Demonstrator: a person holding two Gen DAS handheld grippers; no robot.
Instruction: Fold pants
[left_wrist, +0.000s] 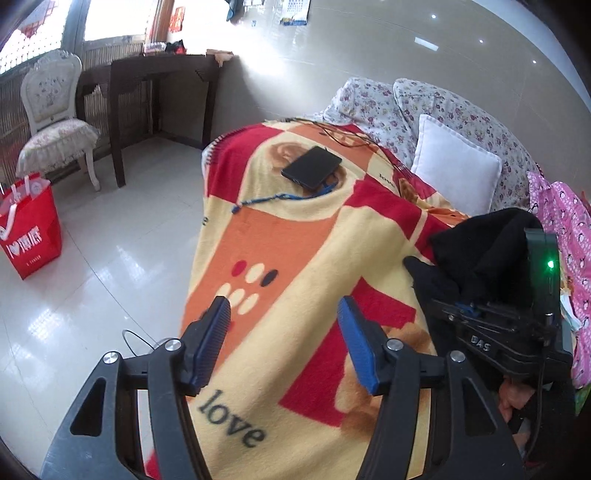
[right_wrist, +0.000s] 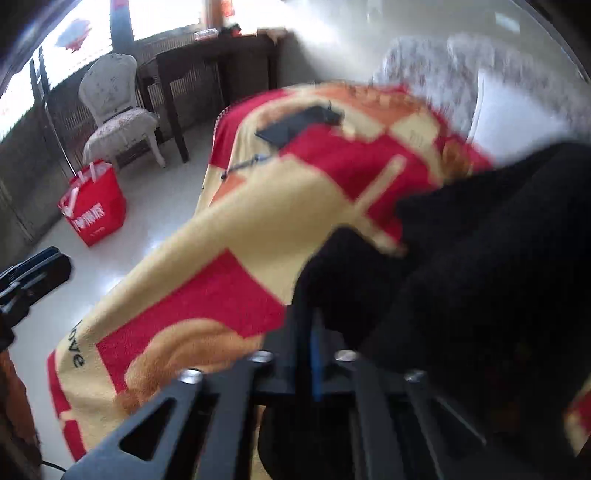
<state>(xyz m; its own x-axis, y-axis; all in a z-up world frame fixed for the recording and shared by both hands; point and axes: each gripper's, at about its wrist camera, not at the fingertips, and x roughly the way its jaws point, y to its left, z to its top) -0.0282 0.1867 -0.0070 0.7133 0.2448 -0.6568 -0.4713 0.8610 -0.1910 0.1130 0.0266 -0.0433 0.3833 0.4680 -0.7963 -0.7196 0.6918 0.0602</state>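
Note:
The black pants (left_wrist: 480, 243) lie bunched at the right side of a bed covered by a red, orange and cream blanket (left_wrist: 295, 240). My right gripper (left_wrist: 439, 299) reaches into their near edge. In the blurred right wrist view its fingers stand pressed together (right_wrist: 312, 306), and the black pants (right_wrist: 480, 240) drape over and around the tips, so the grip point is hidden. My left gripper (left_wrist: 284, 306) hovers open over the blanket to the left of the pants, with nothing between its blue pads (left_wrist: 352, 332). It also shows at the left edge of the right wrist view (right_wrist: 37, 269).
A black phone (left_wrist: 312, 166) with a blue cord (left_wrist: 280, 197) lies farther up the bed. A white pillow (left_wrist: 454, 173), floral bedding (left_wrist: 369, 107) and pink fabric (left_wrist: 561, 221) sit to the right. A red bag (left_wrist: 29, 229), white chair (left_wrist: 55, 110) and dark table (left_wrist: 162, 81) stand on the tiled floor.

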